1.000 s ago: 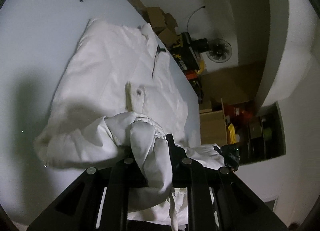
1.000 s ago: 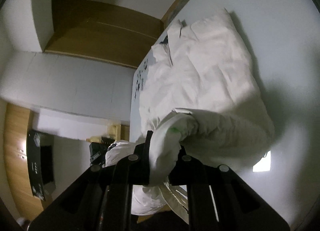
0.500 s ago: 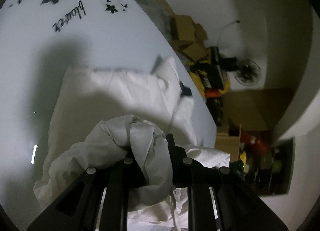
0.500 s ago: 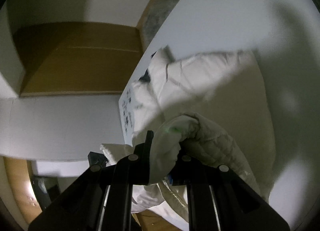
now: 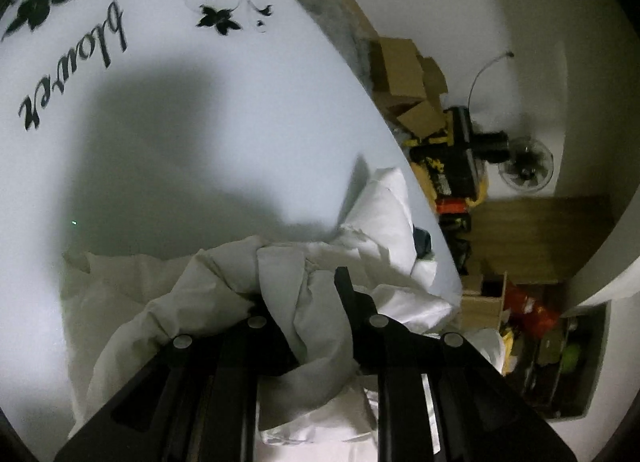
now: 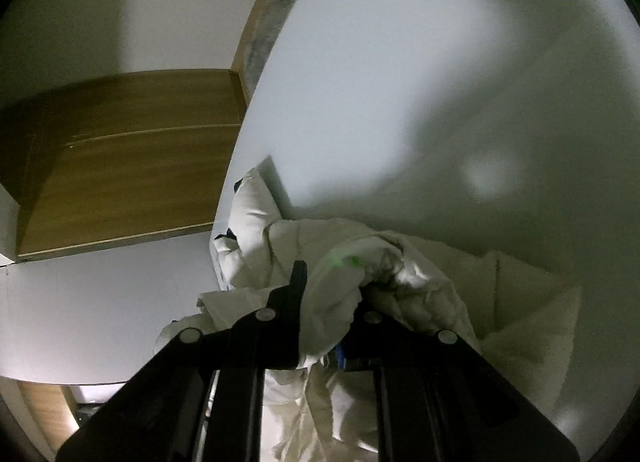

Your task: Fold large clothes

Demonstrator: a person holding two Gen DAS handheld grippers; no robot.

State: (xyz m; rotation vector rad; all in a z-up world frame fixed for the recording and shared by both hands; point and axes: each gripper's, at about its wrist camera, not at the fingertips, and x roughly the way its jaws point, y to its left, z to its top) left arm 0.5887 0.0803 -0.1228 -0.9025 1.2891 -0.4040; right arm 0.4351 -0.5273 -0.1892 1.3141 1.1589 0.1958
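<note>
A large white padded garment (image 5: pixel 376 221) lies on the white table (image 5: pixel 200 133). My left gripper (image 5: pixel 304 298) is shut on a bunched fold of the garment and holds it over the rest of the cloth. My right gripper (image 6: pixel 332 294) is shut on another bunched fold of the same garment (image 6: pixel 400 270). The garment's collar end (image 6: pixel 252 205) lies ahead by the table edge. Most of the garment is hidden below the grippers.
Black flower lettering (image 5: pixel 72 73) is printed on the table's far left. Beyond the table edge stand cardboard boxes (image 5: pixel 404 73), a fan (image 5: pixel 524 165) and cluttered shelves (image 5: pixel 560 354). A wooden panel (image 6: pixel 128 157) is on the wall in the right wrist view.
Both grippers have carried their held folds forward over the garment toward its collar end. Less of the spread garment shows ahead and more bare table fills both views.
</note>
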